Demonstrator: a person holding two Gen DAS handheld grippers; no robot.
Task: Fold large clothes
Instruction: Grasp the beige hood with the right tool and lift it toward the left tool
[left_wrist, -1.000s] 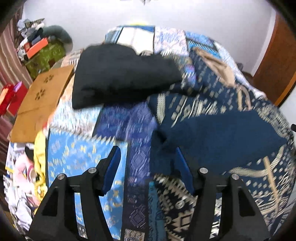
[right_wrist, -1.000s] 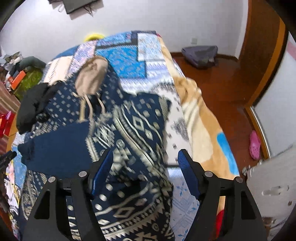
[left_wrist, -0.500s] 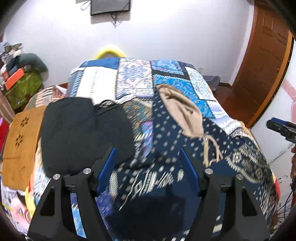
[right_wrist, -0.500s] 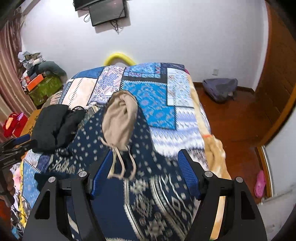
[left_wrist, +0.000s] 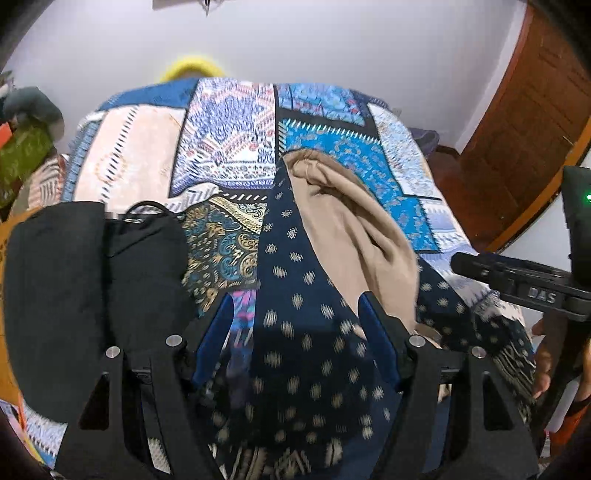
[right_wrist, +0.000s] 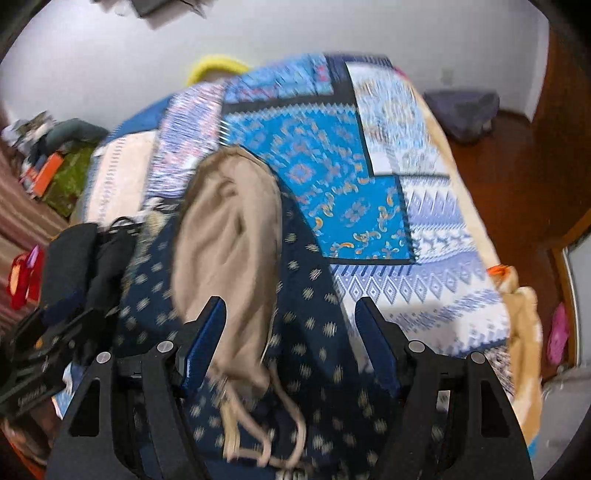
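Observation:
A large navy patterned garment (left_wrist: 306, 332) lies spread on the bed, with its beige hood (left_wrist: 354, 229) turned out toward the headboard. It also shows in the right wrist view (right_wrist: 317, 325), with the hood (right_wrist: 225, 236) and beige drawstrings (right_wrist: 288, 432). My left gripper (left_wrist: 295, 343) is open and empty above the navy cloth beside the hood. My right gripper (right_wrist: 291, 343) is open and empty above the hood's base and the drawstrings. The right gripper also shows at the right edge of the left wrist view (left_wrist: 517, 280).
A black folded garment (left_wrist: 85, 280) lies on the left of the patchwork quilt (left_wrist: 229, 140). A wooden door (left_wrist: 532, 122) stands right. Clutter and a green box (right_wrist: 70, 173) sit left of the bed; a grey bag (right_wrist: 461, 110) lies on the floor.
Both grippers have moved forward over the garment toward the hood, from the lower body of the garment to its top. Both stay open and empty.

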